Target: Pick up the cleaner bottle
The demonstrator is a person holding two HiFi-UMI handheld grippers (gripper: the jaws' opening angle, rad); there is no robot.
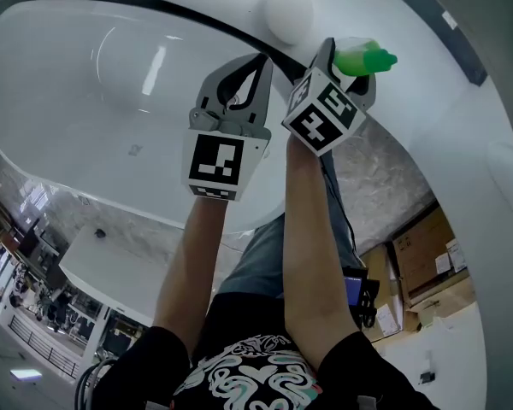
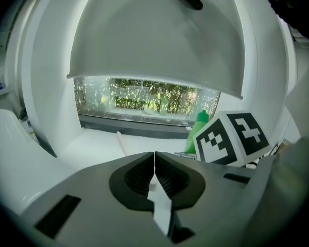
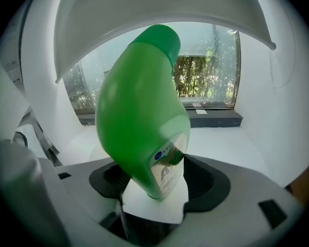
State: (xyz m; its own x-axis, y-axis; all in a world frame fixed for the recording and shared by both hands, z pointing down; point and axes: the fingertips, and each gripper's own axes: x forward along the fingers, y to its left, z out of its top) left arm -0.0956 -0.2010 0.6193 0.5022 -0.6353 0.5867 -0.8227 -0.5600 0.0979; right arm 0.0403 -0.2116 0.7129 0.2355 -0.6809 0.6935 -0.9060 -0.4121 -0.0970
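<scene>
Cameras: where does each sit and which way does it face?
Head view: on the person's head, looking steeply down at the bathtub; both forearms, left gripper and right gripper show.
Left gripper view: on that gripper, facing the window; its shut jaws show.
Right gripper view: on that gripper, facing the cleaner bottle between its open jaws.
Shared: all three show the cleaner bottle.

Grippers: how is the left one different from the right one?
The left gripper has its jaws together, while the right gripper has its jaws wide apart. The left gripper has nothing between its jaws, but the right gripper has the green bottle between its jaws. Both are grey, and each has a black-and-white cube.
</scene>
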